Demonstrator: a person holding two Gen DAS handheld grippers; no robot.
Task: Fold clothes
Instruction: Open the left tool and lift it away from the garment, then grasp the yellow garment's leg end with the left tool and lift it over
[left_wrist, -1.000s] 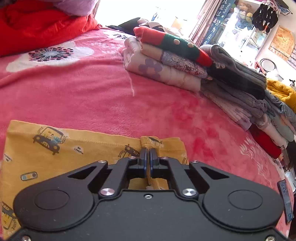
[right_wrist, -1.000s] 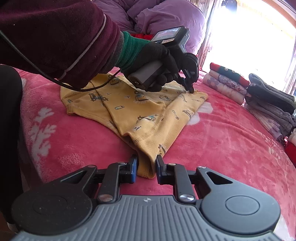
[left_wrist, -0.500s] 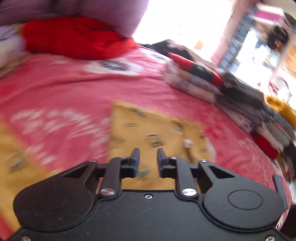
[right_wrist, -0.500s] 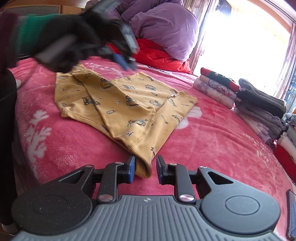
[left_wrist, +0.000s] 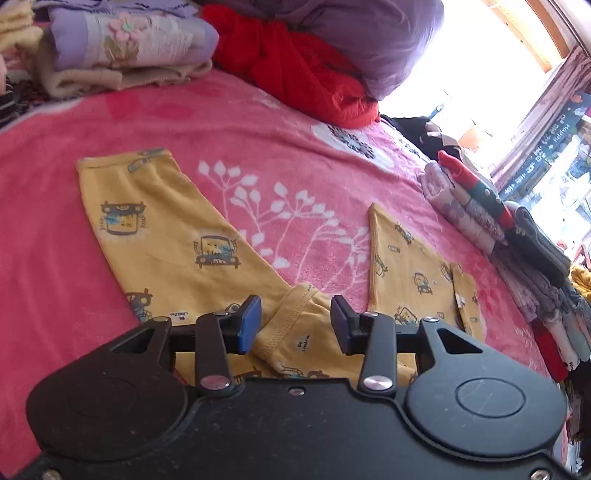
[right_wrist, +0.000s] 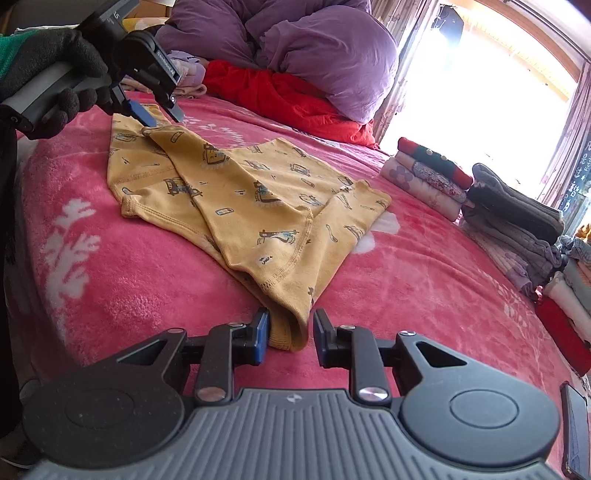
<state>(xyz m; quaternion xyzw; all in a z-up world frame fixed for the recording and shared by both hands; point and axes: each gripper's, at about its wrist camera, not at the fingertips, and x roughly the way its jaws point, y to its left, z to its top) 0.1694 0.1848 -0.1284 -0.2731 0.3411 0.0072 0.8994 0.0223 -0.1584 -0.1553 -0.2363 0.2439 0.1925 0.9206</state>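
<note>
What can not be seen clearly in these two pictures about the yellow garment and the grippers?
- Left wrist view: the yellow garment near part is hidden under the left gripper body.
- Right wrist view: the right gripper straddles the hem; contact cannot be told.
- Right wrist view: the left gripper's far finger is partly hidden by its housing.

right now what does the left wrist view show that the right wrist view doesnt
Only the left wrist view shows the folded lavender flower blanket and the garment's spread sleeve. Only the right wrist view shows the gloved hand holding the left gripper, and the phone. Both show the yellow garment, pink blanket, red cloth, folded stack.
</note>
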